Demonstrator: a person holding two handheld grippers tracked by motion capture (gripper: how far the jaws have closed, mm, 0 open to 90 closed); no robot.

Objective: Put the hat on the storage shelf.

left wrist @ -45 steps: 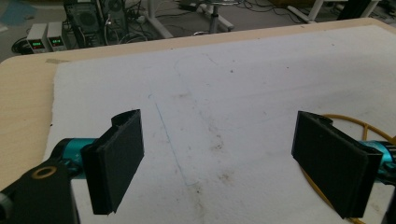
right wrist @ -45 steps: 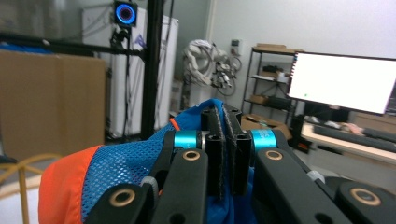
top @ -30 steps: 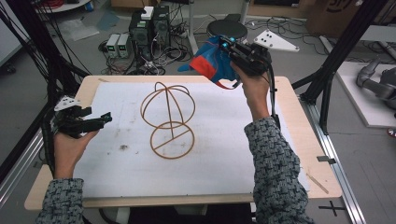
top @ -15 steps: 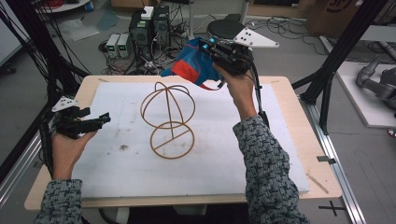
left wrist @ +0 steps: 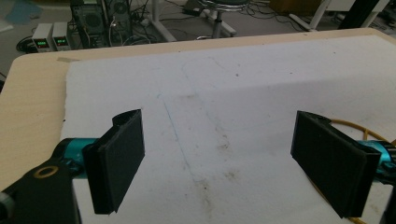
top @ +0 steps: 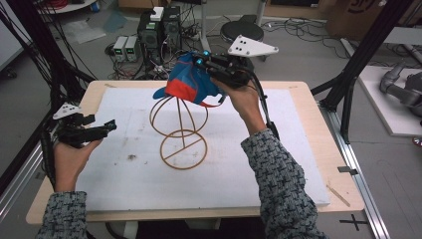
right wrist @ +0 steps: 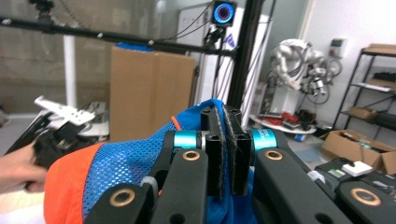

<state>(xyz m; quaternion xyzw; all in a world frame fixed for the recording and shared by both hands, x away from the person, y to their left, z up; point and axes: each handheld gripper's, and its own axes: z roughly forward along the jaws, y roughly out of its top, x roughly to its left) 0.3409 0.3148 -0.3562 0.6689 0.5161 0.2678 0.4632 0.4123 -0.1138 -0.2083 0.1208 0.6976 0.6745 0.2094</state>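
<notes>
Overhead view; two close jaw-mounted views

No text, label, brand or number can be read on anything here.

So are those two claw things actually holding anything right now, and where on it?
The right gripper pinches the blue and orange cap by a fold of its blue fabric, above the wire stand. The left gripper is open and holds nothing.
</notes>
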